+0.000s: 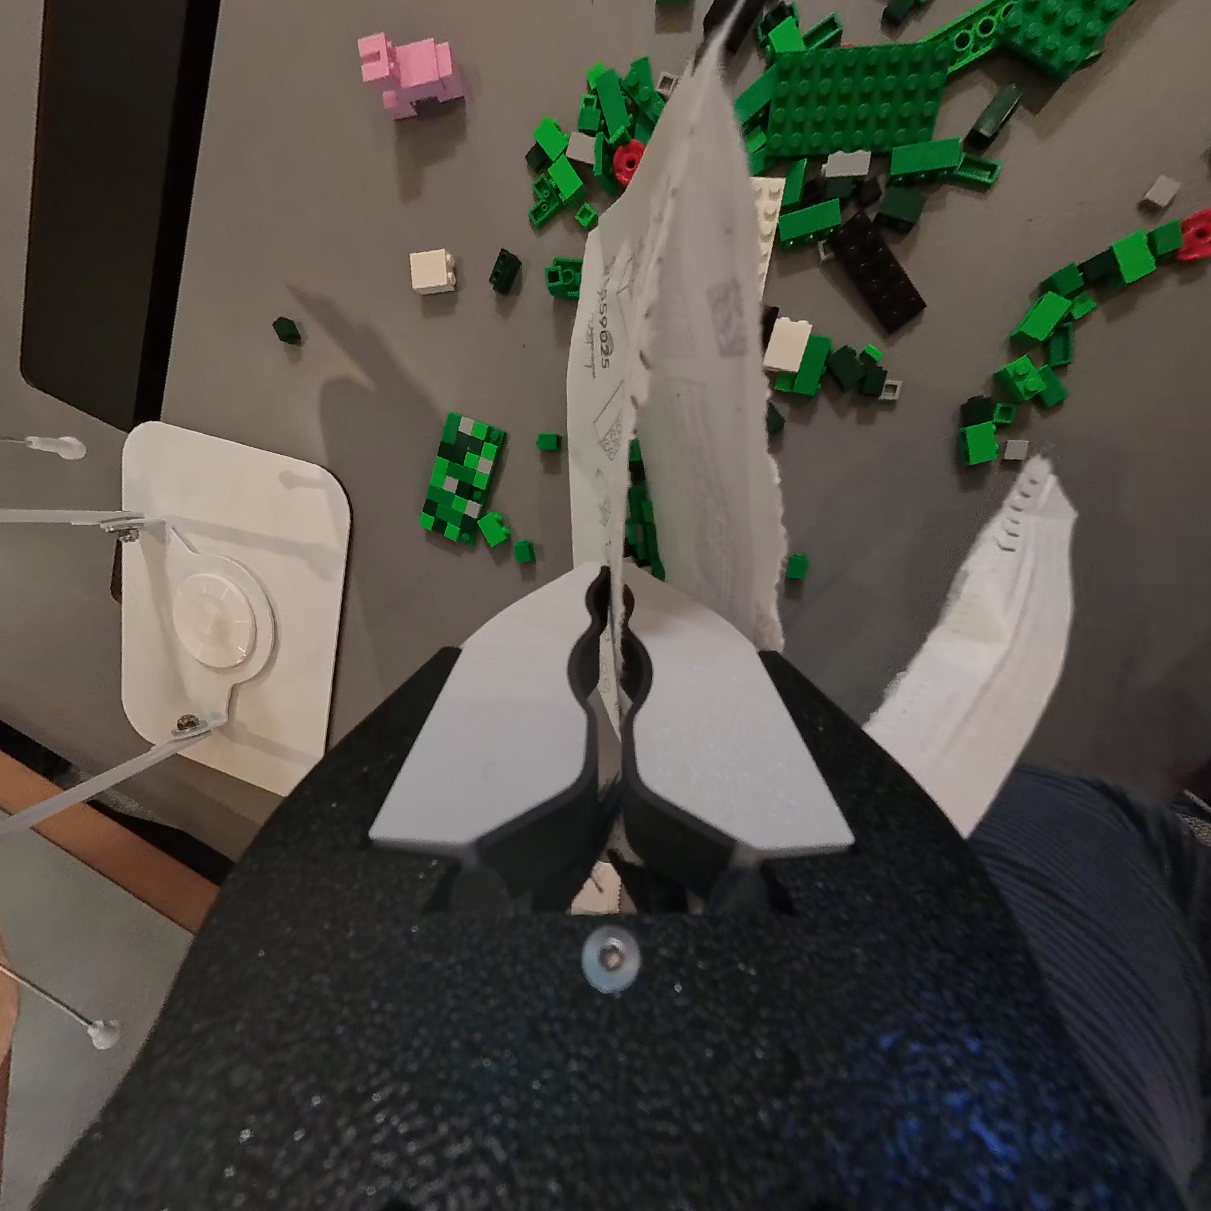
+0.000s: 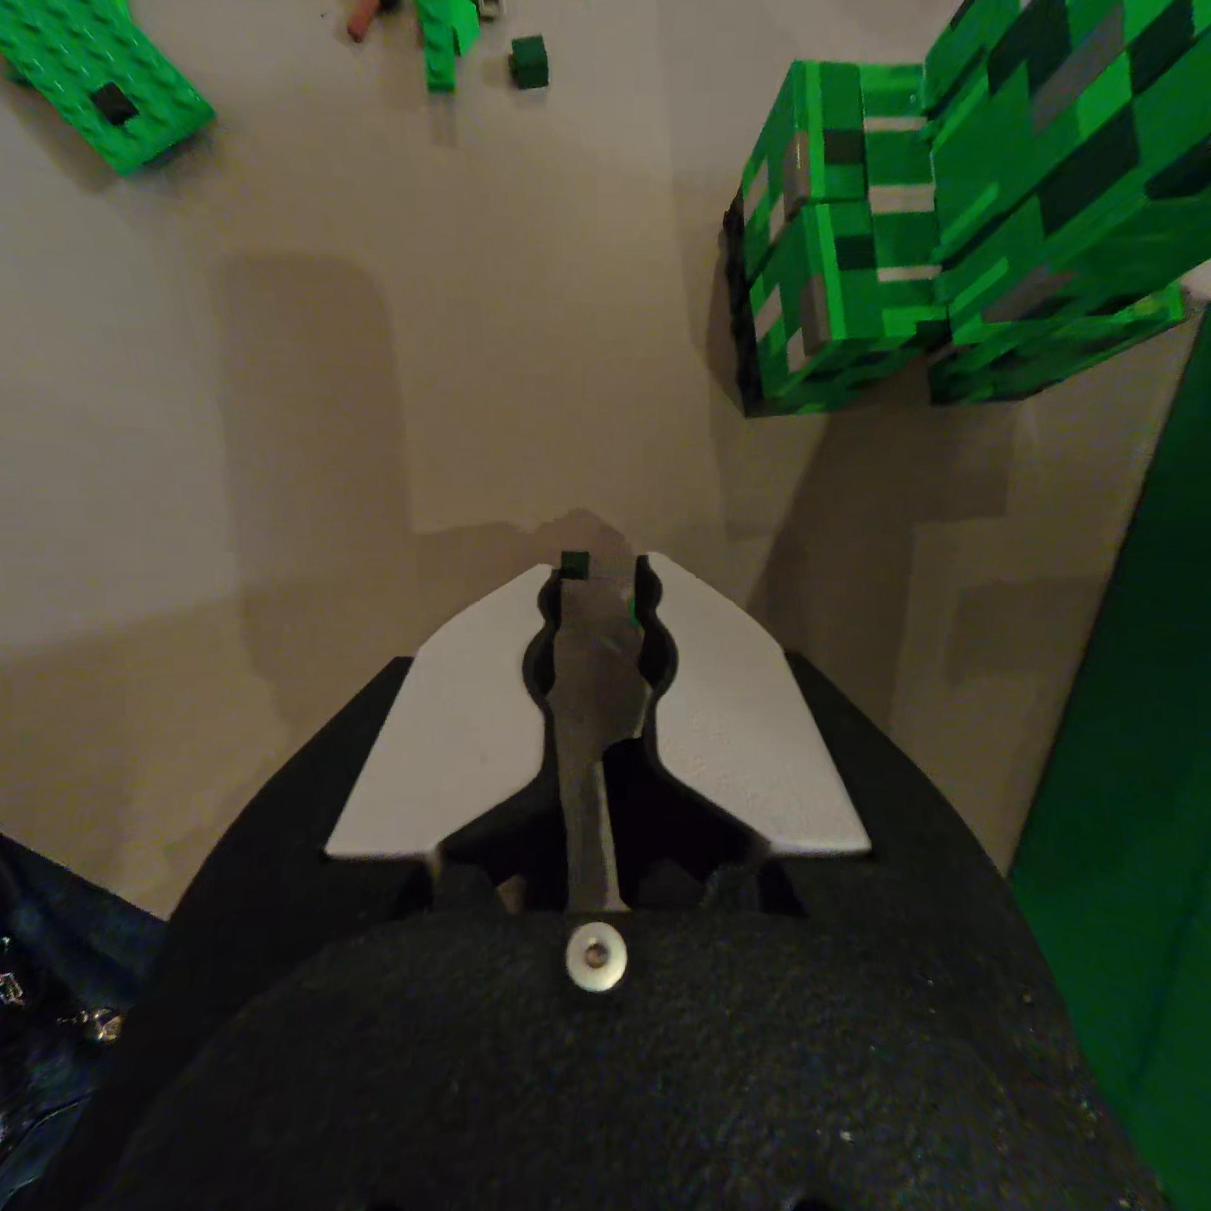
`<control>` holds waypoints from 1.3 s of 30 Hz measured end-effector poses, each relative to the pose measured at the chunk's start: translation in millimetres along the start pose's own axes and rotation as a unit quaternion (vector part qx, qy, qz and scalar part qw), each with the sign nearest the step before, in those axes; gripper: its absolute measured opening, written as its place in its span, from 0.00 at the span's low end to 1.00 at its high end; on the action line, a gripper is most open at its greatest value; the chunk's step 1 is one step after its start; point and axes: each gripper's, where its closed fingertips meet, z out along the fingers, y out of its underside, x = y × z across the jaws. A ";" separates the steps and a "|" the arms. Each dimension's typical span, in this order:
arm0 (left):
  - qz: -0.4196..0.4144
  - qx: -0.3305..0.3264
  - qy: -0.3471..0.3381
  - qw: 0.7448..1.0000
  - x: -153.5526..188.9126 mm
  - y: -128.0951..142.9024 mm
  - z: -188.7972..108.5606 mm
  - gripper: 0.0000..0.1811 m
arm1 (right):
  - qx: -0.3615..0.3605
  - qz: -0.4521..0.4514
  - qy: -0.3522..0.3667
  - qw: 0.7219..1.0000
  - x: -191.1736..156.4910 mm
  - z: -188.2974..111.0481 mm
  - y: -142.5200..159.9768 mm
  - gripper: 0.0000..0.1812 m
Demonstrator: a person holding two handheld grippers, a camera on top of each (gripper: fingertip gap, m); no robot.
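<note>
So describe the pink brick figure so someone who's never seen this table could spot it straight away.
On the grey table, look far from the left gripper, left of the green brick pile. The pink brick figure stands alone there, the only pink thing among green, black and white pieces.

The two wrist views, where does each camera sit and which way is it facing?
Left wrist view: on the left gripper, facing down at the grey table of loose green bricks; its fingers pinch a torn paper bag.
Right wrist view: on the right gripper, close above the table; fingers slightly apart.
Shared: green bricks, mottled green builds.
</note>
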 end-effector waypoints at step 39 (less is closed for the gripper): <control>0.016 0.011 -0.011 1.000 5.8 -5.0 -7.2 0.00 | -0.026 -0.325 -0.213 0.921 -137.0 114.0 -170.6 0.08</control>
